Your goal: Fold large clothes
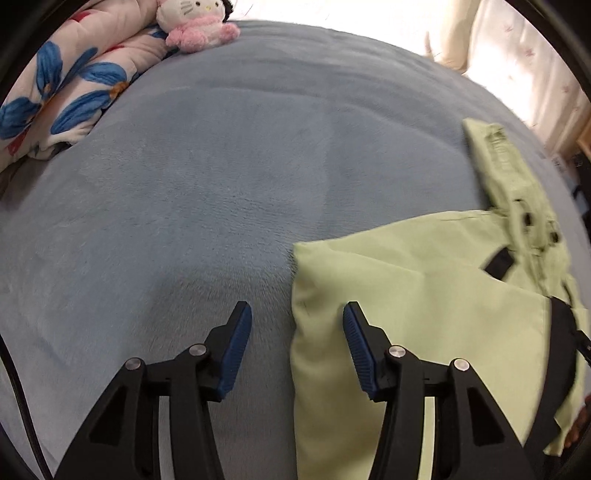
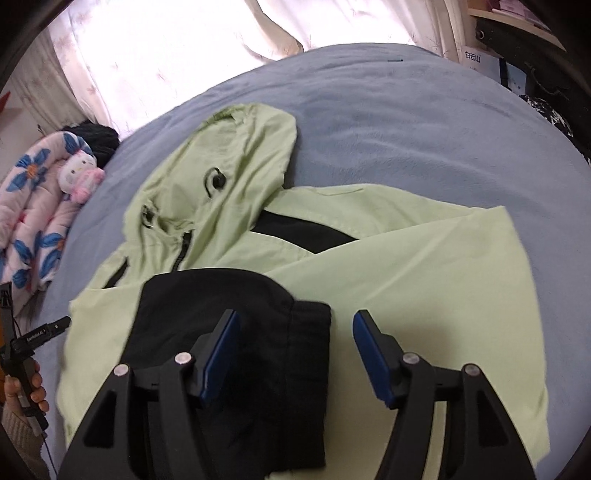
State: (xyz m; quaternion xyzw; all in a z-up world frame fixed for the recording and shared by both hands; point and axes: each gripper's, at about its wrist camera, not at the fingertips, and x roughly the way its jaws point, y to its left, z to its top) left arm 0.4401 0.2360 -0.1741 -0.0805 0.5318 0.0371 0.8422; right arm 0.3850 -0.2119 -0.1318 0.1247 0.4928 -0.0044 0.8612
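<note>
A light green hooded jacket (image 2: 406, 266) with black panels lies on the blue-grey bed cover (image 2: 406, 129), both sleeves folded in over its body and the hood (image 2: 236, 155) spread flat toward the far side. A black cuff (image 2: 236, 314) lies on top near me. My right gripper (image 2: 295, 332) is open and empty, hovering over that black cuff. In the left wrist view the jacket (image 1: 406, 280) fills the lower right. My left gripper (image 1: 297, 321) is open and empty, straddling the jacket's left folded edge. The left gripper also shows in the right wrist view (image 2: 37, 339).
A flowered quilt (image 1: 70, 85) and a pink plush toy (image 1: 195, 22) lie at the bed's head end. White curtains (image 2: 177, 48) hang behind the bed. Shelves with boxes (image 2: 517, 44) stand at the far right. Bare bed cover (image 1: 203, 192) stretches left of the jacket.
</note>
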